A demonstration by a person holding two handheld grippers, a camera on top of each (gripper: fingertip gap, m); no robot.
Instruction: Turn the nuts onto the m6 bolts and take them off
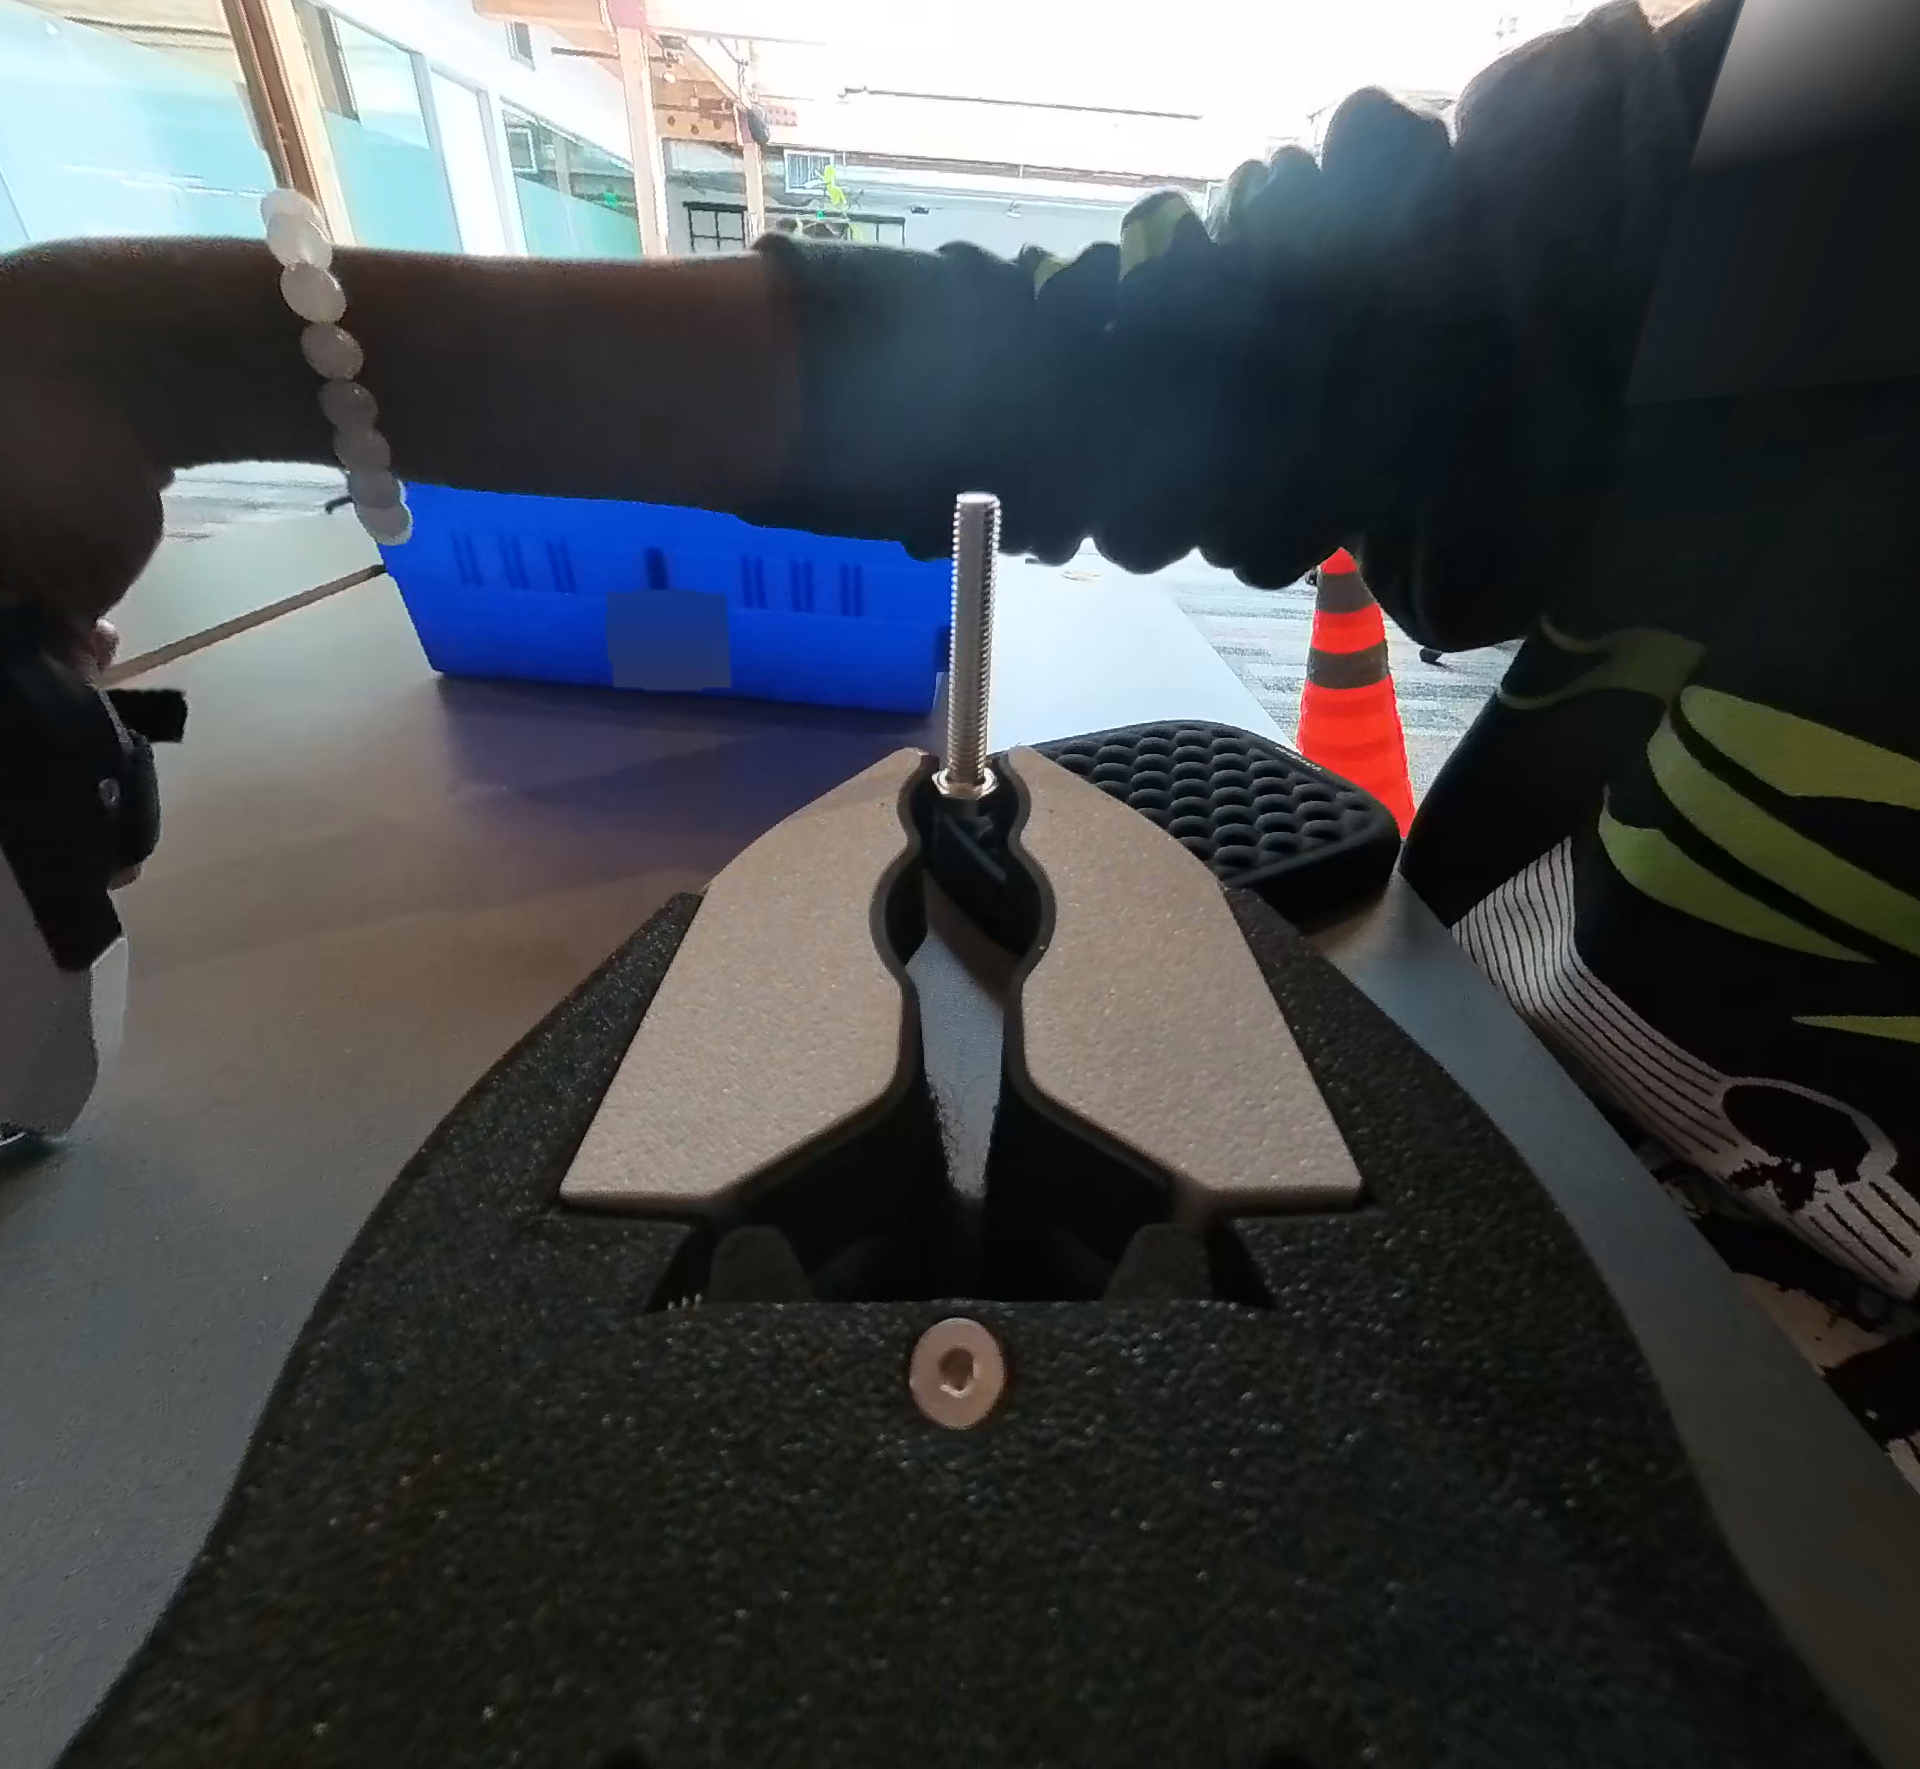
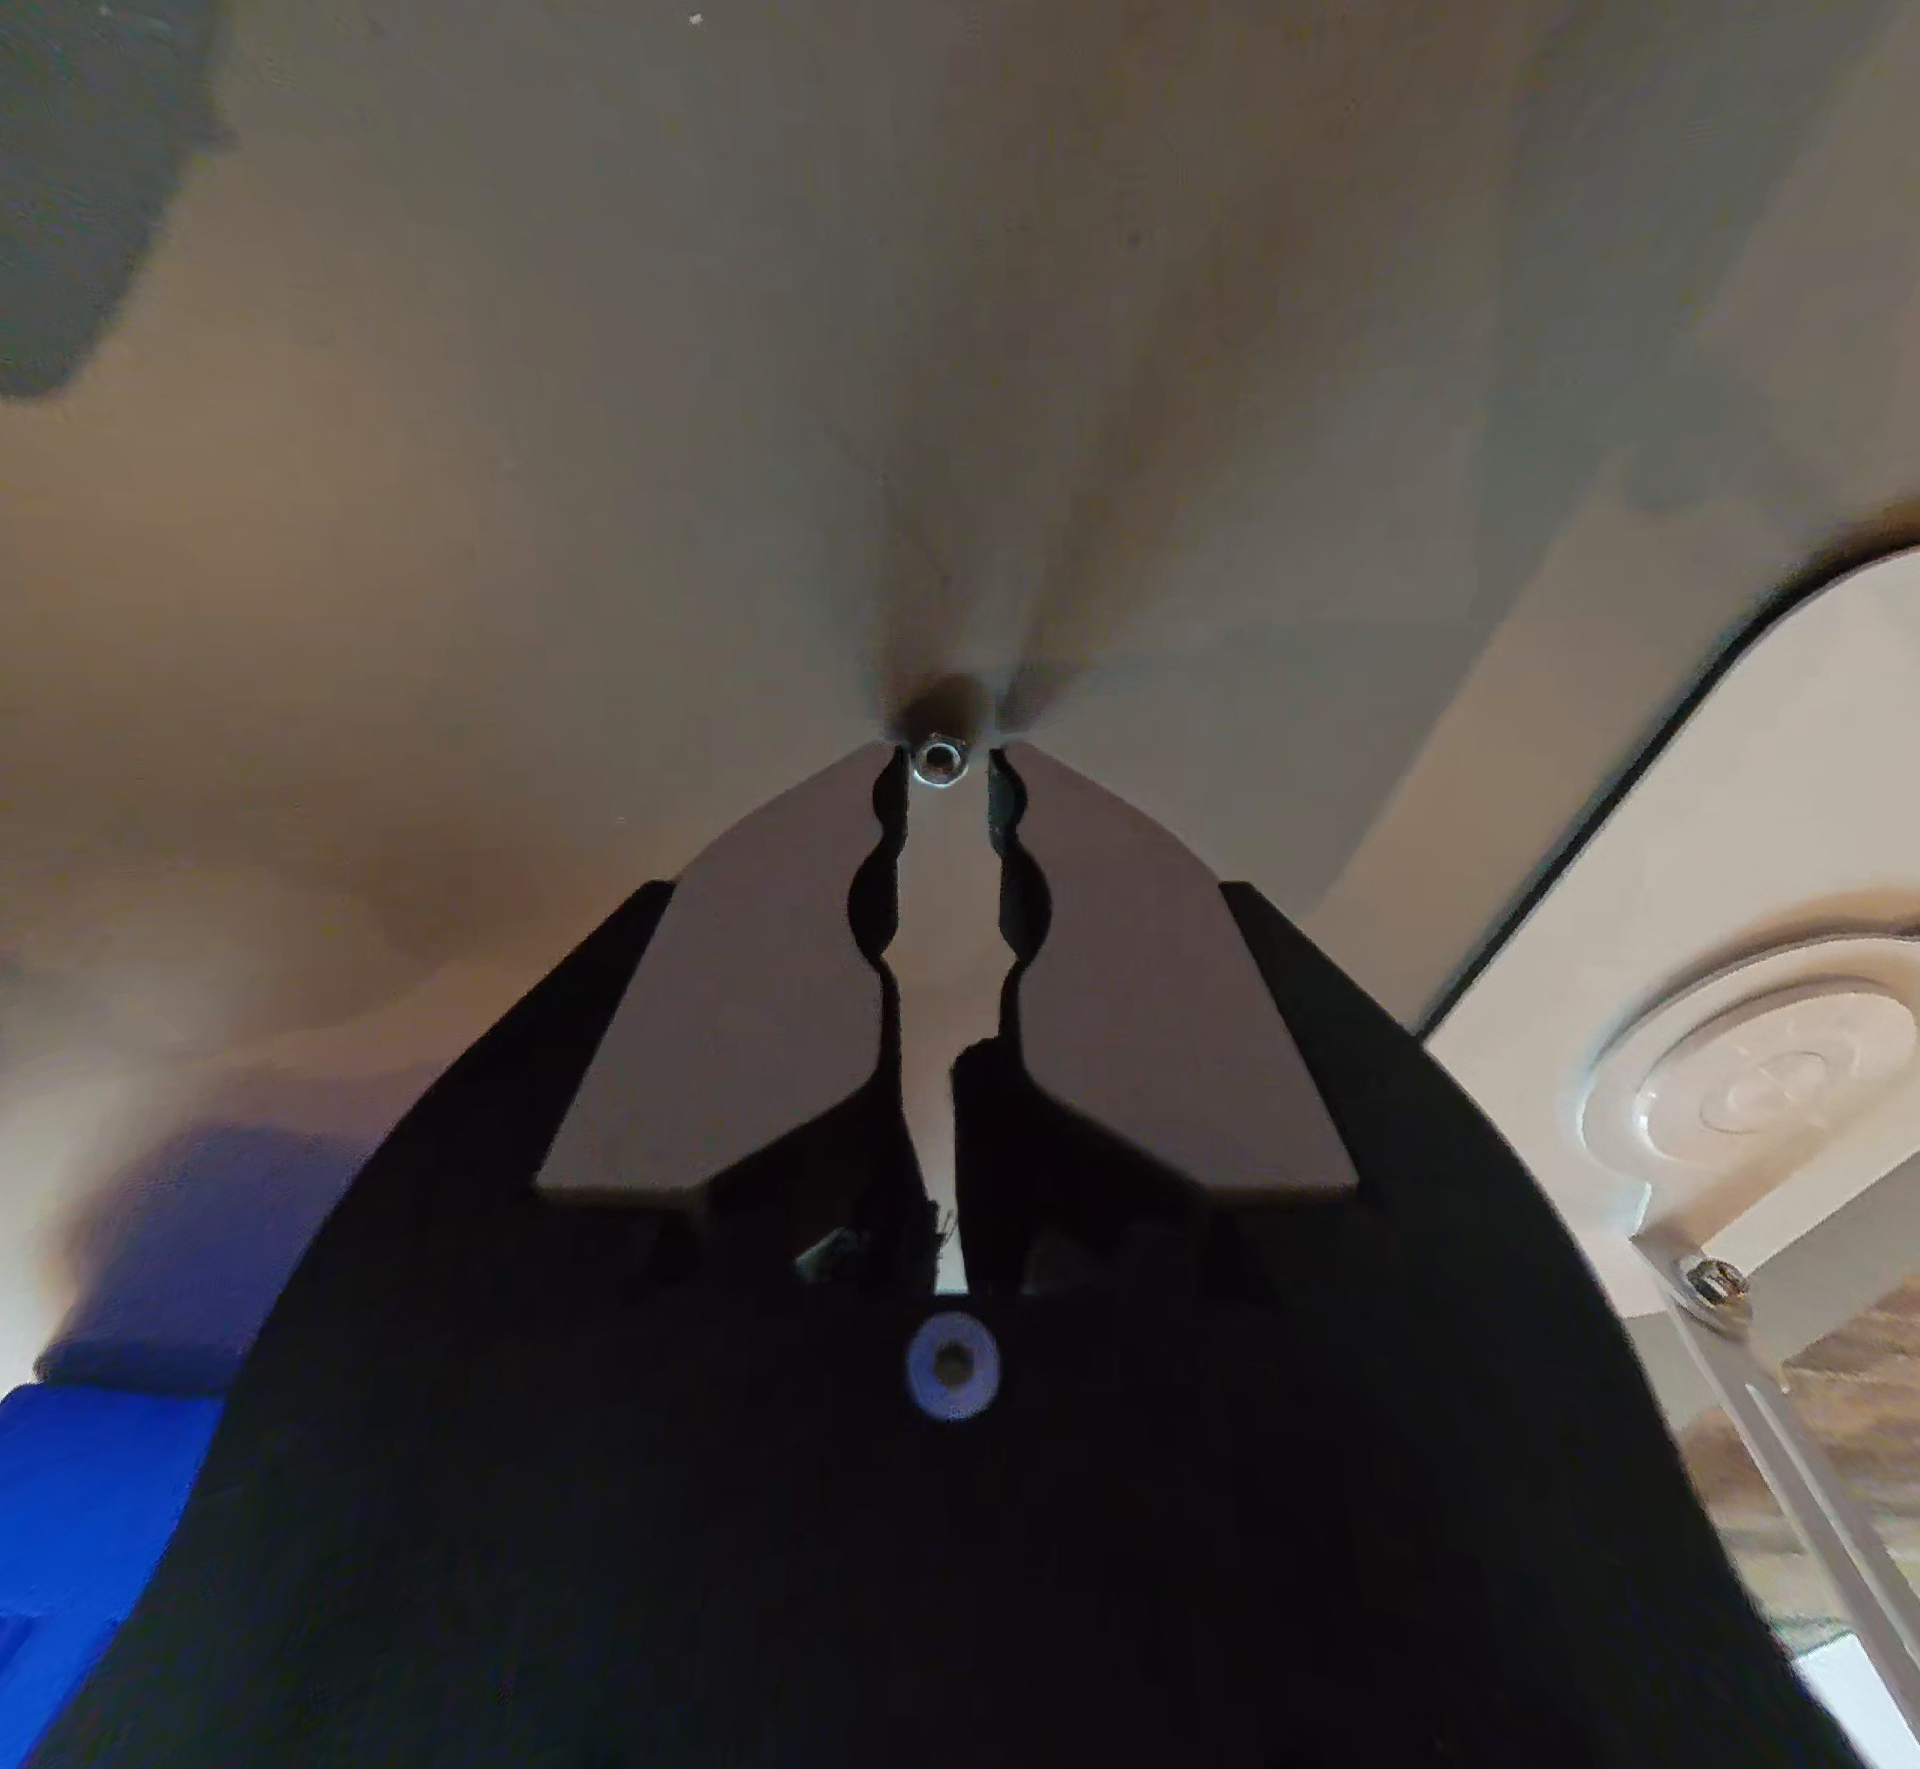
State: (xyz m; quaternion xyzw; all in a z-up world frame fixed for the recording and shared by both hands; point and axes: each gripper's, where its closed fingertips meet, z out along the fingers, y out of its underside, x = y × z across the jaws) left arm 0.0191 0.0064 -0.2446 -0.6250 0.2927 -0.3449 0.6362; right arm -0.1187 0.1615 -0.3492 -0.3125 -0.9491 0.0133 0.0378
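We see two hand-held grippers at work on a pale grey counter (image 1: 312, 940). The left gripper (image 1: 966, 789) has its jaws closed on the head end of a silver bolt (image 1: 975, 639), which stands upright with its threaded shaft bare and pointing up. The right gripper (image 2: 943, 763) points straight down at the counter, its jaws a little apart around a small silver nut (image 2: 938, 761) lying flat there. The nut sits against the left jaw, with a visible gap on the right side, so we judge it is not yet gripped.

What could go wrong, in our judgement: if the jaws close off-centre, the small nut could skate across the smooth counter or tip on edge and pop free. A nut picked up tilted would likely cross-thread on the bolt tip. The bolt is held only by its head, so sideways pressure from above could lean it over.

The counter is smooth and matte, with soft shadows. On it stand a bright blue bin (image 1: 675, 607) behind the bolt and a black dimpled mat (image 1: 1216, 794) to the right. A person's dark-sleeved arm (image 1: 1143, 389), with a pale bead bracelet (image 1: 332, 369) at the wrist, reaches across. Beyond are large windows, wooden beams and an orange traffic cone (image 1: 1351, 680) on a patterned floor. A white fitting with a metal bracket (image 2: 1714, 1148) lies below the counter edge.
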